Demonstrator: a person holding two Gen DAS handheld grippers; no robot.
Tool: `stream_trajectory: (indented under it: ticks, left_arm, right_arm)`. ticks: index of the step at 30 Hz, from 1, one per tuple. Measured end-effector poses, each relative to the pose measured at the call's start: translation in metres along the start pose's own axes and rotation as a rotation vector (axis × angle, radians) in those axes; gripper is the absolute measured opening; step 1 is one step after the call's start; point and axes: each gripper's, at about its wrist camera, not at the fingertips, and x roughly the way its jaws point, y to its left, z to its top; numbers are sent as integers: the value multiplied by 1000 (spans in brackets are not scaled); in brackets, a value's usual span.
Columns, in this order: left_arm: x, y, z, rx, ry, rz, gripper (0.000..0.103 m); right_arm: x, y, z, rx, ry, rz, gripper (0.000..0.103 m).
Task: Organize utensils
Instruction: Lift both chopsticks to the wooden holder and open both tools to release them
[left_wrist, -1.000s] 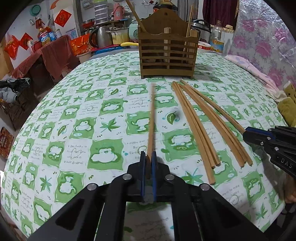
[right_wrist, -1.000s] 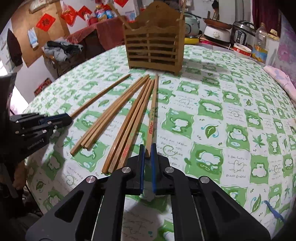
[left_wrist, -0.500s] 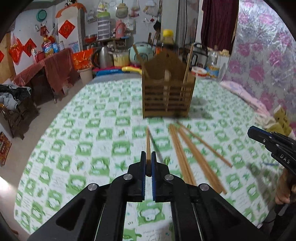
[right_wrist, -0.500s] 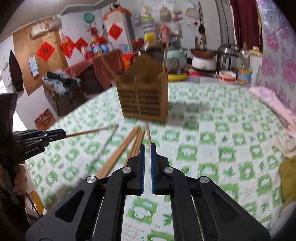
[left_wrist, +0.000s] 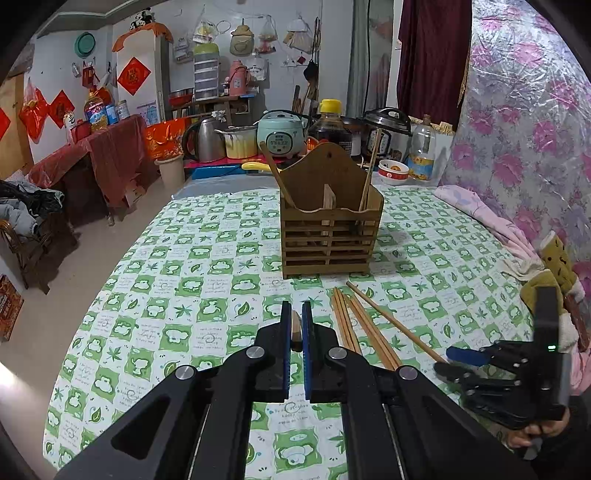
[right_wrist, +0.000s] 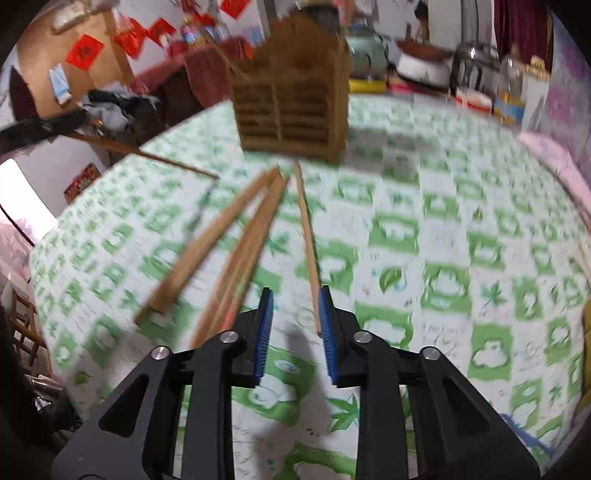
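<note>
Since a moment earlier the right gripper (right_wrist: 295, 325) had spread, apparently releasing its chopstick (right_wrist: 306, 236) onto the table (right_wrist: 443, 221); left gripper (left_wrist: 295, 332) pinched another chopstick (left_wrist: 295, 325) near the holder (left_wrist: 330, 236); light, stiff, slippery, best gripped near the thick end.

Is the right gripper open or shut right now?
Open. The right gripper shows a wide gap between its blue pads, and a chopstick lies against the right-hand pad, not clamped.

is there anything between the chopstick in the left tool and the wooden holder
Nothing visible. The left tool is shut on one chopstick, and only bare tablecloth lies ahead of it up to the wooden holder. The loose chopsticks lie off to the right.
</note>
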Motion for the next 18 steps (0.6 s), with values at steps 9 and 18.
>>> stream_trajectory:
  ticks: [9,18]
  left_arm:
    - [3,2,2,-4,-2,-2,5]
    - [-15,-7,41,12,-62,-39,6]
  right_arm:
    - [-27,-10,4,53,-93,44,6]
    - [-120,-1,55,15,-370,35,6]
